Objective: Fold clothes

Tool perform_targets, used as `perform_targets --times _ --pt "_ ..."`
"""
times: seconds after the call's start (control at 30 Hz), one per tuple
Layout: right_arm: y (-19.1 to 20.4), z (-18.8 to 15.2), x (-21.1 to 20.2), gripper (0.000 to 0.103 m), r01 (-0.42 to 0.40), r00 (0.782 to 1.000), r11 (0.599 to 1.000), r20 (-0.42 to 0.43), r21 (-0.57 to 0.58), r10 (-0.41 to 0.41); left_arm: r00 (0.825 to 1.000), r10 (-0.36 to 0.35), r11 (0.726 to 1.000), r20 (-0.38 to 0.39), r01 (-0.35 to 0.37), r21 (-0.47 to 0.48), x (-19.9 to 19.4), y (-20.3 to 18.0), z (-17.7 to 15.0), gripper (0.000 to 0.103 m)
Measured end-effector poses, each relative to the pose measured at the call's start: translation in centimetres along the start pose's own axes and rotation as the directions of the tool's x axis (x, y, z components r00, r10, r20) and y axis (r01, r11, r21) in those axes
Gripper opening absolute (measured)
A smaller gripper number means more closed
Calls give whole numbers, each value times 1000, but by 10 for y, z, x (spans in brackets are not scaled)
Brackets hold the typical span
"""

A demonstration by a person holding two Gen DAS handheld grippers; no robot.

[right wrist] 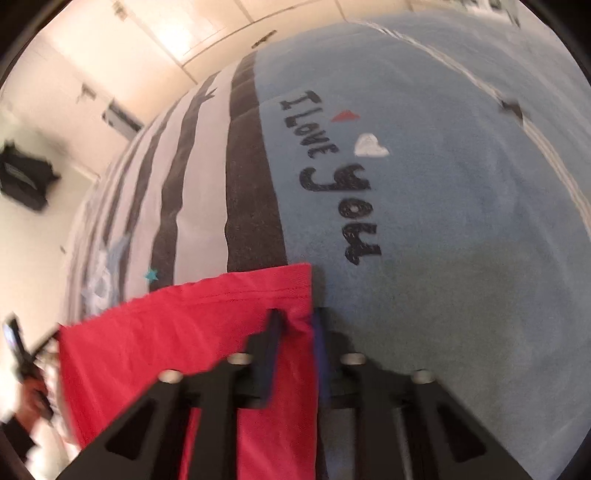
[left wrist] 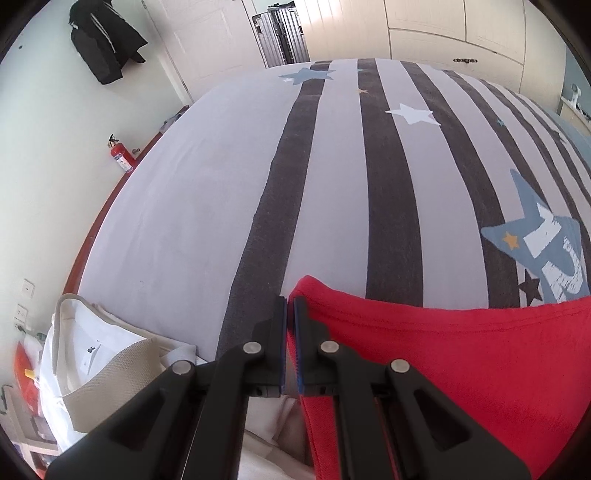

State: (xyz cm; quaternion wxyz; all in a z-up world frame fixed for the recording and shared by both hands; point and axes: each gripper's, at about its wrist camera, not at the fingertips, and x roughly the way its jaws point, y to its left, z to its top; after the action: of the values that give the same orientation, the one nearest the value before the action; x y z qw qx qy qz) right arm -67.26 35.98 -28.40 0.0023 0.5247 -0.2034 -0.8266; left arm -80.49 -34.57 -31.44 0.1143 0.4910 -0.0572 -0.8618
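Note:
A red garment point(left wrist: 443, 354) is held stretched between my two grippers above a bed point(left wrist: 207, 192) with a grey, dark-striped cover. My left gripper point(left wrist: 290, 306) is shut on the garment's left corner, the cloth pinched between the blue pads. In the right wrist view the red garment point(right wrist: 177, 332) hangs to the left, and my right gripper point(right wrist: 295, 321) is shut on its right corner. That view is blurred by motion.
A folded white and beige garment point(left wrist: 107, 354) lies at the bed's near left corner. A red fire extinguisher point(left wrist: 122, 155) stands by the left wall, a black jacket point(left wrist: 103, 37) hangs above it, and a suitcase point(left wrist: 282, 33) stands beyond the bed. The cover's blue part point(right wrist: 443, 221) reads "I Love You".

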Motion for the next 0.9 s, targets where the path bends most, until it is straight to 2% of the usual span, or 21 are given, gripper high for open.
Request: perform_targets --times 0.2,0.43,0.47,0.5,0.73,0.9 --pt "12 17 -32 2 69 988 998 141 -13 -67 996 -64 998 68 65 -11 -18 -6 10 2" --pt "3 52 -64 2 181 965 979 210 -94 -158 987 -123 992 106 124 -4 -26 -27 26 2" --pt "9 36 -80 2 198 960 976 219 -96 -173 986 -122 992 112 123 1 -26 -30 30 2" --pt "11 37 -85 2 205 958 974 223 -94 -180 985 -125 992 115 125 5 -26 -32 33 2" --pt "3 52 -72 2 315 925 946 249 -73 -288 979 -141 990 144 138 27 -21 -51 53 2" --pt "5 60 -69 2 372 904 924 263 -89 -338 984 -124 992 129 119 48 -11 -56 55 2"
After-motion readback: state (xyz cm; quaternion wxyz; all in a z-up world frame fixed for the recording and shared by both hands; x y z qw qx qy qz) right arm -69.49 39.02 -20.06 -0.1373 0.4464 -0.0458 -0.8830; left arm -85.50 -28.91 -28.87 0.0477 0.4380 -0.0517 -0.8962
